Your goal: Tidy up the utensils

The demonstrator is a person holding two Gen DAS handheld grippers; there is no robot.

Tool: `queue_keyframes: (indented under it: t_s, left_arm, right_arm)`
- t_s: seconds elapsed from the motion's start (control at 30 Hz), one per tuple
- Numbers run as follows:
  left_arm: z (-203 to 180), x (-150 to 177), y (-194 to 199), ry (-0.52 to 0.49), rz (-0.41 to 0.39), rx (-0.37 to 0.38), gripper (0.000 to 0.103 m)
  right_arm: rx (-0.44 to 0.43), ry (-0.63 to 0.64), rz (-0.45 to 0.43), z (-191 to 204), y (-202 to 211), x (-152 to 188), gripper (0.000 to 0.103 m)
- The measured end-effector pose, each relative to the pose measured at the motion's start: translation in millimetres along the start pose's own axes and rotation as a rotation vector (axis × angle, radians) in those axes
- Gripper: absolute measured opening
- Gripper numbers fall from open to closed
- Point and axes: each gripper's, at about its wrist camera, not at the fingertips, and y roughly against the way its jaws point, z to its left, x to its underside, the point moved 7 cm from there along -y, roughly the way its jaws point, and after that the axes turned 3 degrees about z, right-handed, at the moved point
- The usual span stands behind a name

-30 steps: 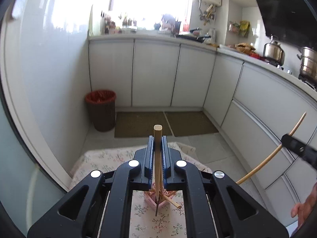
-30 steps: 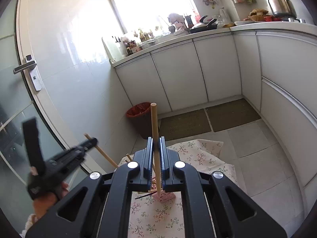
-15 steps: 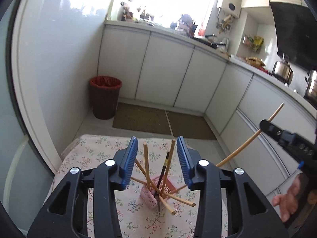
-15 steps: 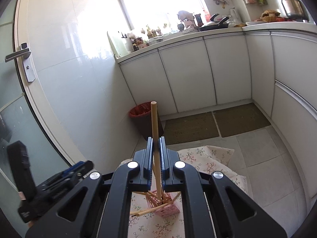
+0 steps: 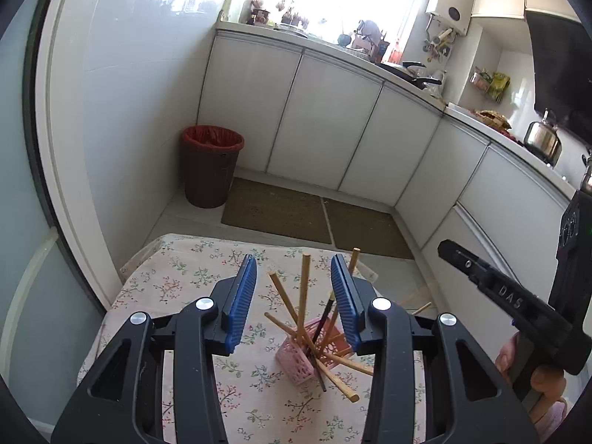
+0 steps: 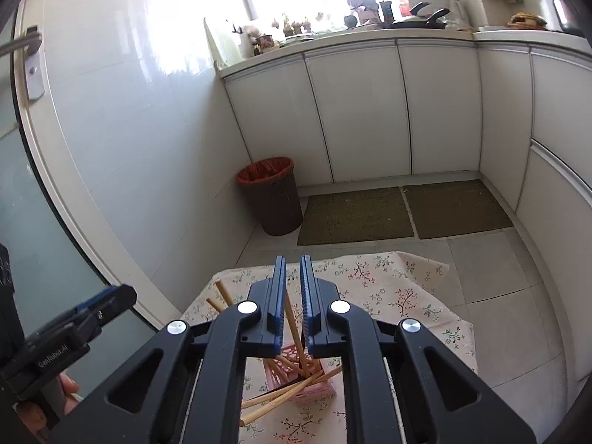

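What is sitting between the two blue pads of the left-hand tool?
In the left wrist view, the left gripper is open, and between its pads show wooden chopsticks standing in the pink basket on the floral tablecloth below.

Right gripper (image 6: 293, 298) is parting slightly, its chopstick (image 6: 292, 327) (gripped earlier) now resting in pink basket (image 6: 314, 388); left gripper (image 5: 294, 298) is widening.
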Motion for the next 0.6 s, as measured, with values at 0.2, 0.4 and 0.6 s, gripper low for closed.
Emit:
queue_keyframes:
  t_s: [0.2,0.4,0.6]
  left_arm:
    - [-7.3,-3.3,25.6,-0.030,-0.082,-0.080,0.058]
    - [-21.9,4.4,59.6,-0.061,-0.112,-0.132,0.069]
    - [-40.2,15.9,101.2,-0.079,-0.152,-0.158,0.090]
  right_arm:
    - [0.044,0.011,-0.026,9.5,25.4,1.2,0.011]
    - [0.107,0.002,-0.089,9.5,81.2,8.7,0.038]
    - [0.205,-0.009,-0.112,7.4,131.7,28.9,0.057]
